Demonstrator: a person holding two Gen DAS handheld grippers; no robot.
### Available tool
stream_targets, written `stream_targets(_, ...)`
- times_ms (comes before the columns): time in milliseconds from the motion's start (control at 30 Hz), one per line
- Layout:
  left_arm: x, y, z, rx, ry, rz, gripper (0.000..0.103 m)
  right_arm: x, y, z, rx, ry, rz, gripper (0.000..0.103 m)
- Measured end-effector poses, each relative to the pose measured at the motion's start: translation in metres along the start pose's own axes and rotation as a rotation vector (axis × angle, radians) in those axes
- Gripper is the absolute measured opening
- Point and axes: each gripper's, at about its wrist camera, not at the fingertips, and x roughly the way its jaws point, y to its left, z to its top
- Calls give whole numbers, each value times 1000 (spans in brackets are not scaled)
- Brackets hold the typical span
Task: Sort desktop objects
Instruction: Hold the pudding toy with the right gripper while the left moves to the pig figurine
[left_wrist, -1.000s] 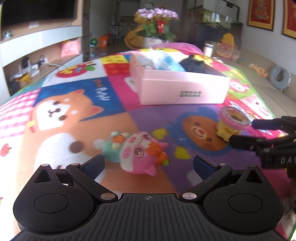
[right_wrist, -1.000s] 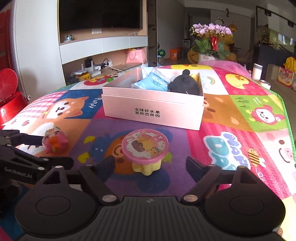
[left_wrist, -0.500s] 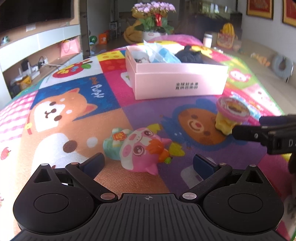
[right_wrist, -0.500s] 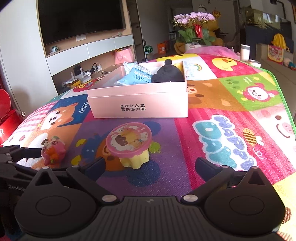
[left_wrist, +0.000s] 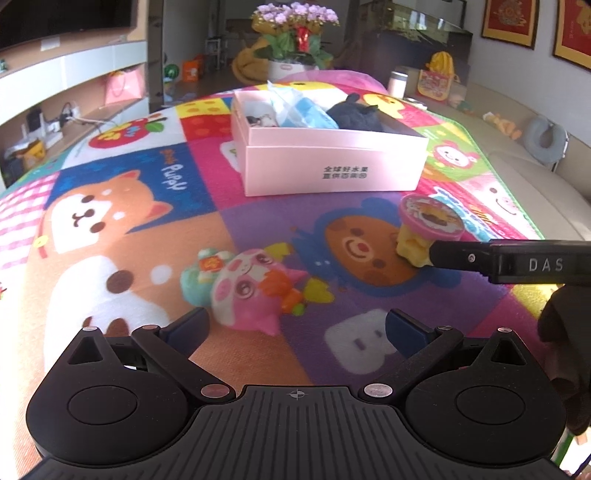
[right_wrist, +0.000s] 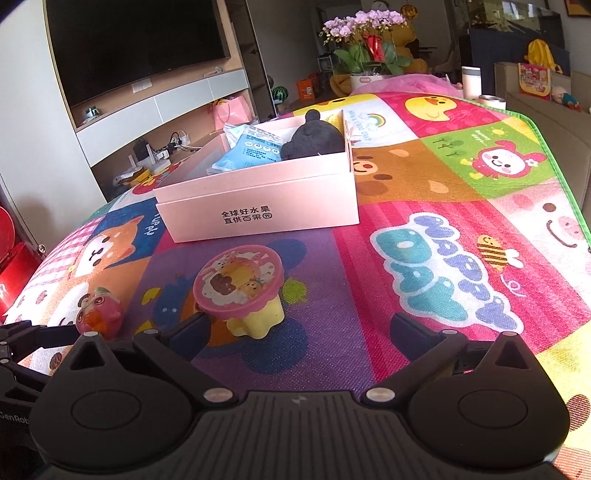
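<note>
A bright cartoon-patterned play mat (right_wrist: 443, 236) covers the surface. At its far middle stands an open pink box (right_wrist: 258, 199) holding a blue packet (right_wrist: 255, 149) and a dark plush toy (right_wrist: 314, 142). Beyond the mat, a pot of purple orchids (right_wrist: 369, 40) stands far off, and a dark television (right_wrist: 129, 44) hangs at far left.

A pink-lidded yellow cup toy (right_wrist: 243, 291) sits on the mat near the box. The right gripper (right_wrist: 299, 332) is spread wide and holds nothing; its left finger lies just beside the cup's base.

A pink piglet squishy toy (left_wrist: 251, 291) lies to the left of the cup. The left gripper (left_wrist: 295, 325) is also spread wide and empty, the piglet lying just ahead between its fingers, untouched.
</note>
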Motion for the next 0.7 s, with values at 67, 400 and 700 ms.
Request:
stream_targets(67,2,-6,3,20,13,44,103,-1,0,-1,7,-6,-8,103)
stream_targets(400,6,-30,5,100,27,1,103,0,-5,0,53,-20,-31,103)
stream_targets(700,-21,-24,4,94,-54,-23,103,0,-13,1,106,-33,-48,103)
